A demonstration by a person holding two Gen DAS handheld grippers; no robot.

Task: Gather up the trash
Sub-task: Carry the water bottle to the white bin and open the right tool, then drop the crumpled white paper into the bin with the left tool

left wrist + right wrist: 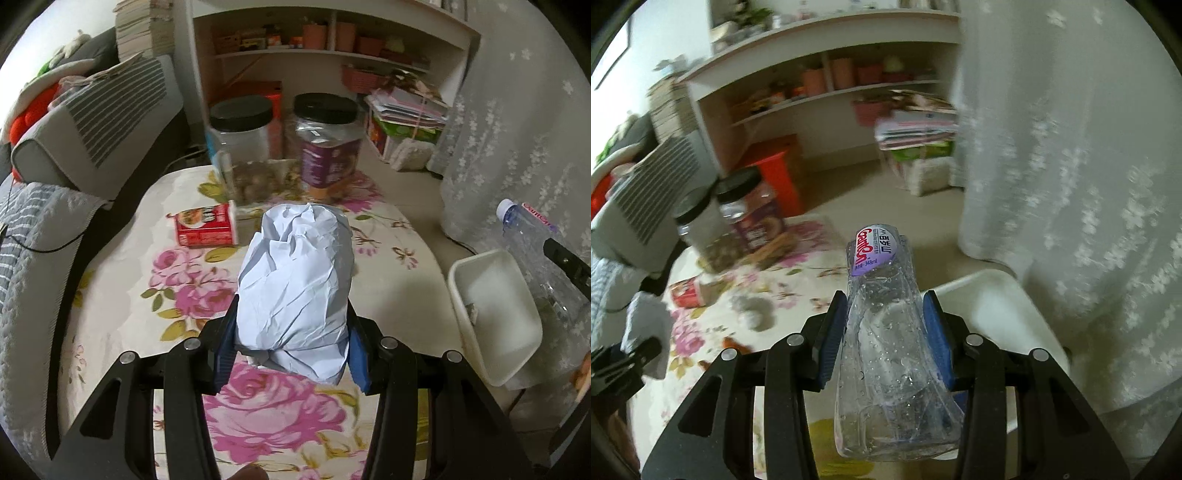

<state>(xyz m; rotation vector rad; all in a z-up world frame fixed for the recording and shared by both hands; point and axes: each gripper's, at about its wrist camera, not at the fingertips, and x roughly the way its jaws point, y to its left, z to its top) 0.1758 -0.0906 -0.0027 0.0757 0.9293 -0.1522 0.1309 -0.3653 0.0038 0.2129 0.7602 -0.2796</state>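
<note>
Left gripper (291, 332): jaws closed about halfway onto one crumpled paper wad (295, 288), clamped at its lower half, the rest standing out ahead of the pads. The wad looks light, soft and springy; a grip across its bulk should hold, a pinch on a loose fold probably would not.

Right gripper (884, 339): jaws closed to a similar width on one clear plastic bottle (882, 332), seized across the body, purple-labelled neck pointing away from the claw. The bottle appears nearly empty, thin-walled and wet with droplets, so likely light, crushable and somewhat slippery; the mid-body hold seems sound.

Just beyond and right of the bottle: one white bin (1004, 306), open-topped, apparently the destination; in the left view it lies to the right of the wad, with some small scrap inside.

Ahead-left of the left claw, on the floral tablecloth (122, 280): one red carton (207, 225), lying flat. In the right view a small pale crumpled lump (753, 314) also rests there.

Farther ahead: two black-lidded jars (284, 147), upright.
</note>
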